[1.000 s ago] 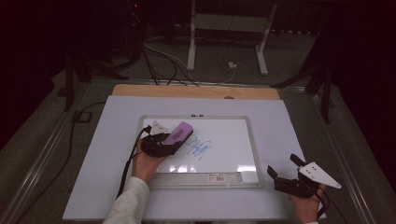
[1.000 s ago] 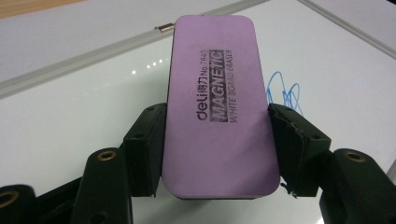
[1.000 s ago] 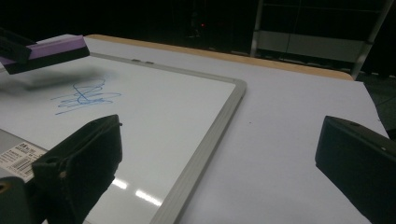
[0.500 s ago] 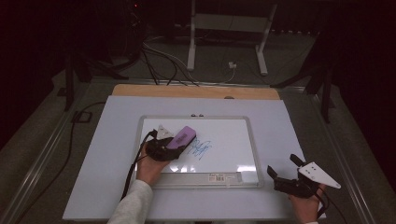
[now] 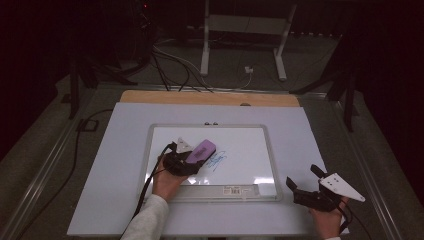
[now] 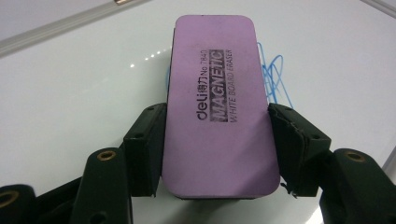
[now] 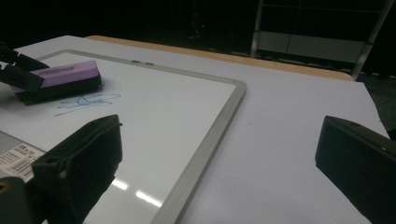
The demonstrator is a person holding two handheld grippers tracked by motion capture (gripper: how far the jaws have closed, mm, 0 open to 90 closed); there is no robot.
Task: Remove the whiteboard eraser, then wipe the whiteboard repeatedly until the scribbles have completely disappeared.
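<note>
High view: whiteboard (image 5: pixel 262 150) w/ grey frame lies flat mid-frame on the white table (image 5: pixel 110 165). Left hand-held gripper (image 5: pixel 192 159) sits left of centre over the board, its jaws clamped on a purple eraser (image 5: pixel 201 150) lying on the board surface; blue scribble (image 5: pixel 218 159) just right of the eraser. A barcode sticker (image 5: pixel 234 190) on the board's bottom frame edge, text too small to read. Right hand-held gripper (image 5: pixel 306 183) at lower right of frame, off the board on the table, jaws spread wide, nothing between them. Left gripper view: eraser (image 6: pixel 215 98) fills centre, long axis running away from the cam, both black pads pressed on its long sides near the lower half. Top face reads "deli", Chinese characters, "No 7840", "MAGNETIC" in a grey block, "WHITE BOARD ERASER" below. Blue scribble (image 6: pixel 273 74) peeks out at the eraser's right edge, upper right of frame; whiteboard (image 6: pixel 70 93) around it. Right gripper view: own jaws far apart at lower left and lower right, empty. Eraser (image 7: pixel 60 80) at upper left on the whiteboard (image 7: pixel 177 112), scribble (image 7: pixel 86 101) just below it. Barcode sticker (image 7: pixel 18 156) at left edge, print not legible. Table (image 7: pixel 289 130) to the right.
</note>
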